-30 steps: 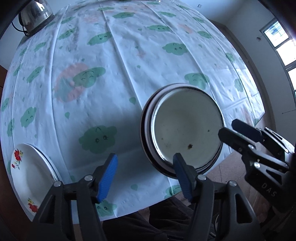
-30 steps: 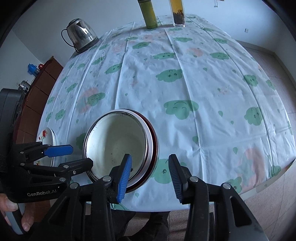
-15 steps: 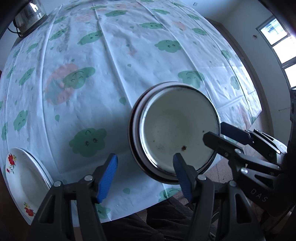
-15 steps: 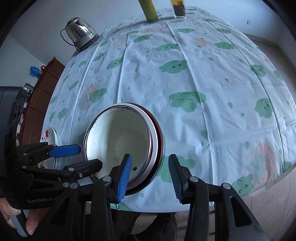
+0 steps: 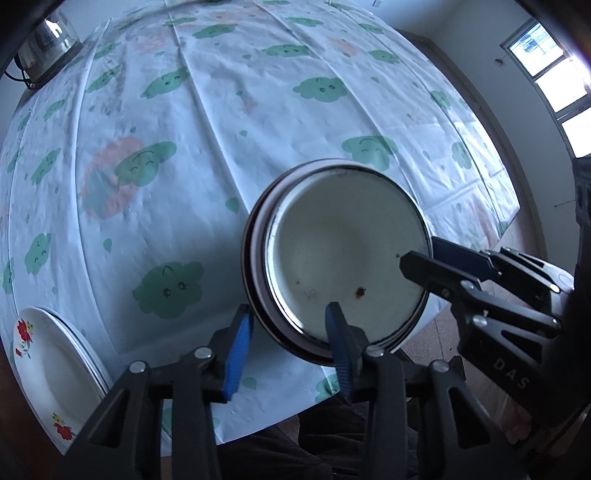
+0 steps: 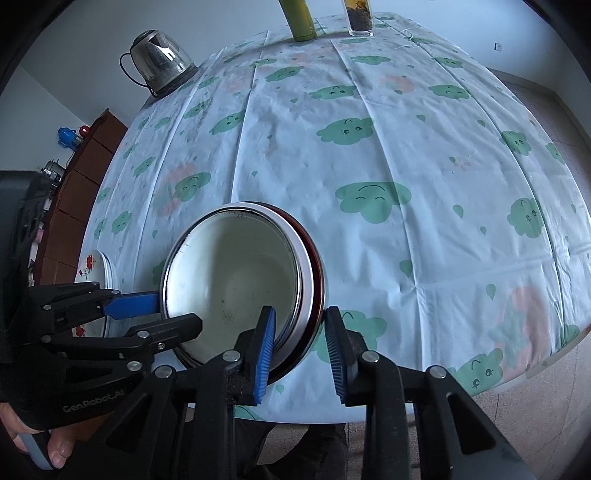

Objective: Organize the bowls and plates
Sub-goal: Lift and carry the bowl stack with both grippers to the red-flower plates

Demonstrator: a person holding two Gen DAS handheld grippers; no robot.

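Both grippers' fingers (image 6: pixel 266 345) narrower than before, closing astride nested bowls' (image 5: pixel 347 266) rim, seemingly ungripped; flowered plates (image 5: pixel 48 369) aside.

A round table draped in a pale plastic cloth printed with green clouds (image 6: pixel 369 155) is filling both views. Plain white walls (image 6: pixel 92 33) are standing behind it, and a brown wooden cabinet (image 6: pixel 85 162) is sitting against the left one. Daylight is coming through a metal-framed window (image 5: pixel 554 70). A speckled beige floor (image 6: pixel 535 406) is showing below.
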